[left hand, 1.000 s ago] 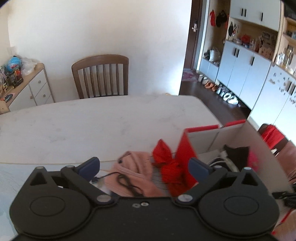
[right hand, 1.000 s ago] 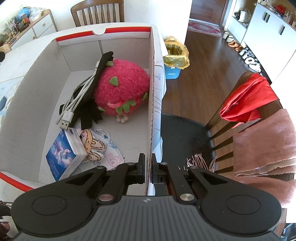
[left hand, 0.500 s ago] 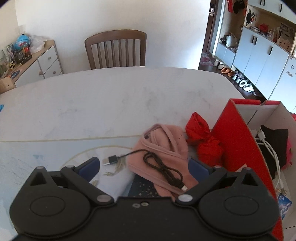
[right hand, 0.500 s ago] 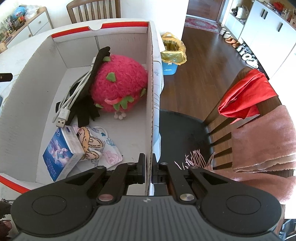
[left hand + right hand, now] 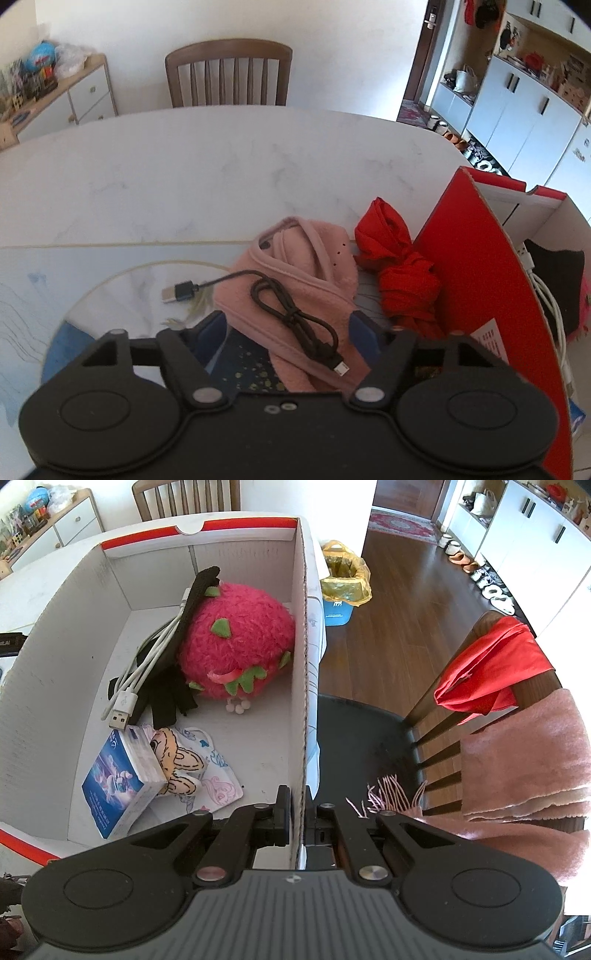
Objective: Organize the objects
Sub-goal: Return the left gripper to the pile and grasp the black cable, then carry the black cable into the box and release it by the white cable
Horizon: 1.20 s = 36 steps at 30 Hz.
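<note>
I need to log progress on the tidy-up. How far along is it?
Partly done. In the box already: strawberry plush, white cable, tissue pack. In hand: right gripper clamps the box wall; left gripper, open, straddles the pink cloth and black cable. Left: those, plus the red cloth.

I see wooden chair behind marble table; sideboard far left. Yellow-bagged bin on wood floor; red cloth, pink scarf draped over near chair.
</note>
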Available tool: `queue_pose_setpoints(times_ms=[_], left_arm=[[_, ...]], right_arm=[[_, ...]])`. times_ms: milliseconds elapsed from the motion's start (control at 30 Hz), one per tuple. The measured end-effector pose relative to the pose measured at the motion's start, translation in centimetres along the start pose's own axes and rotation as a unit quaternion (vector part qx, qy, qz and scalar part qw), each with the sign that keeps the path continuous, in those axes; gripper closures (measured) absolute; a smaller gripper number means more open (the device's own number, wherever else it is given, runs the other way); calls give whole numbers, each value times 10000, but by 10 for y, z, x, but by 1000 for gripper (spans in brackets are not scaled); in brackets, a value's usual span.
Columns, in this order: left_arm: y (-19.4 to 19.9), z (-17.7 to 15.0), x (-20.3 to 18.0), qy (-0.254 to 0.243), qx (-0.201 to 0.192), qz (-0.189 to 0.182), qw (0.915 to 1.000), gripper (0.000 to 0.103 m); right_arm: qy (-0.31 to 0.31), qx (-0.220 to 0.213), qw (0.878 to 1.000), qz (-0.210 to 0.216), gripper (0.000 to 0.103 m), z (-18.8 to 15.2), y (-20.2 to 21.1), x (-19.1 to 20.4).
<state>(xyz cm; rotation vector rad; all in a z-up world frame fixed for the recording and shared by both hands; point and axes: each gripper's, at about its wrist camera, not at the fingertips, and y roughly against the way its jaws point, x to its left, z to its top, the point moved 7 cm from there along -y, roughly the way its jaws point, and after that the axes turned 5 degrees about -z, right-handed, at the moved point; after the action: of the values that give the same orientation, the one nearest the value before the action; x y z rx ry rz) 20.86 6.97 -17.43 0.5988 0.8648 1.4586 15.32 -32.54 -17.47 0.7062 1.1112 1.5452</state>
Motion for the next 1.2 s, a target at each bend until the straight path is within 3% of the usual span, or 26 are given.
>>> queue_pose_setpoints(times_ms=[233,400,600,900,1200], left_arm=[[-4,-7,1,250,72,-194,9995,57],[0,-8,5,425,68,-388,9983,82],[10,-5,9,477,30,-454,9978,95],[50,5,7,437,-405,-419,9973,97],[93,16,-22,419,-777,-829,9926,98]], right_arm=[[-18,2,10000,31,99,0,0,0],[-23,-17,10000,51,99,0,1,0],[-15,-40,10000,66,99,1,1,-1],[5,-92,9999,97,99,3,1,-1],[9,-114,9999,117,99,3,1,-2]])
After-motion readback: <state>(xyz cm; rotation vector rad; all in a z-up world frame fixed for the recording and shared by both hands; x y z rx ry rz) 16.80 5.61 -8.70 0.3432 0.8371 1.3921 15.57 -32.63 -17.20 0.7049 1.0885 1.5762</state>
